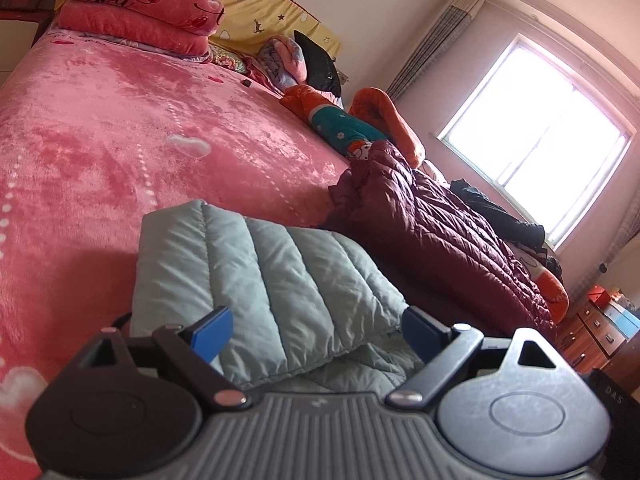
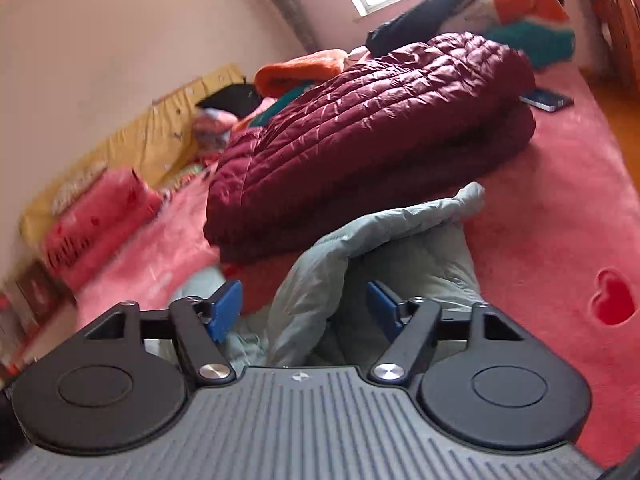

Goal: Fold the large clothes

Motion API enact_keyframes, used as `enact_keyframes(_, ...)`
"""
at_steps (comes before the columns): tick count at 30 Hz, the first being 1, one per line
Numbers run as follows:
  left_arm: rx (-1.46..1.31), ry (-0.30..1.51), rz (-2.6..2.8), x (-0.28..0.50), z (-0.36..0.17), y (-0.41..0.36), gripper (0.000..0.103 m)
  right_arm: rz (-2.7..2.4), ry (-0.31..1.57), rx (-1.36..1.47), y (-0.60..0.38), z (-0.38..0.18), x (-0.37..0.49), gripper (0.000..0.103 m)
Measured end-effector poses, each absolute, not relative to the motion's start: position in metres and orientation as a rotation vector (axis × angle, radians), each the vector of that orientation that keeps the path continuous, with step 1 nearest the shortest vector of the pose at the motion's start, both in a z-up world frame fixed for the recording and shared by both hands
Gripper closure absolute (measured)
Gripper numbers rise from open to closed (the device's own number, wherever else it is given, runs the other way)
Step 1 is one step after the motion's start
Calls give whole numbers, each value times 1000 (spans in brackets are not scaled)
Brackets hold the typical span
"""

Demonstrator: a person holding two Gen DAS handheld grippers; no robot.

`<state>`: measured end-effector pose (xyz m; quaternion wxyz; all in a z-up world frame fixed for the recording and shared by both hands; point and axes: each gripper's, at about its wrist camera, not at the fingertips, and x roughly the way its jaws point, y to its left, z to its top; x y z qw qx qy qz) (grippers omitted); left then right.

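Note:
A pale grey-green quilted down jacket (image 1: 264,276) lies folded on the pink bed (image 1: 100,132). My left gripper (image 1: 316,336) is open, its blue fingertips (image 1: 212,334) straddling the jacket's near edge without gripping it. In the right wrist view the same jacket (image 2: 360,248) is bunched, with a fold standing up between the blue fingertips (image 2: 226,310) of my right gripper (image 2: 306,308), which is open. A folded maroon down jacket (image 2: 372,128) lies just behind it on the bed, also seen in the left wrist view (image 1: 432,232).
Pink pillows (image 1: 140,4) are stacked at the bed's head. Orange and teal blankets (image 1: 348,124) lie along the wall side. A phone (image 2: 548,100) lies beside the maroon jacket. A wooden dresser (image 1: 592,332) stands past the bed, under a bright window (image 1: 536,136).

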<state>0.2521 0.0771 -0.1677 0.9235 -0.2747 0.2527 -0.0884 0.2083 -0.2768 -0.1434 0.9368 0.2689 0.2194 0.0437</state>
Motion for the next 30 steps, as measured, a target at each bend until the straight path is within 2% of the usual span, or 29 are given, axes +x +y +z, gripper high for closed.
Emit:
enact_keyframes(1, -556, 515, -188, 252, -167, 75, 12, 104, 445, 549, -272, -146, 218, 12)
enact_keyframes(3, -544, 505, -195, 251, -166, 72, 12, 149, 432, 518, -258, -148, 234, 2)
enact_keyframes(4, -544, 499, -196, 251, -165, 72, 12, 171, 420, 500, -251, -146, 236, 1)
enact_keyframes(10, -618, 380, -89, 244, -154, 104, 12, 404, 417, 207, -189, -130, 253, 0)
enact_keyframes(14, -684, 324, -61, 239, -151, 125, 11, 647, 537, -4, -146, -140, 249, 0)
enact_keyframes(20, -677, 341, -165, 240, -149, 125, 10, 858, 728, -342, -103, -168, 216, 1)
enact_keyframes(30, -526, 498, -483, 246, -153, 74, 8, 790, 719, -235, -137, -161, 170, 0)
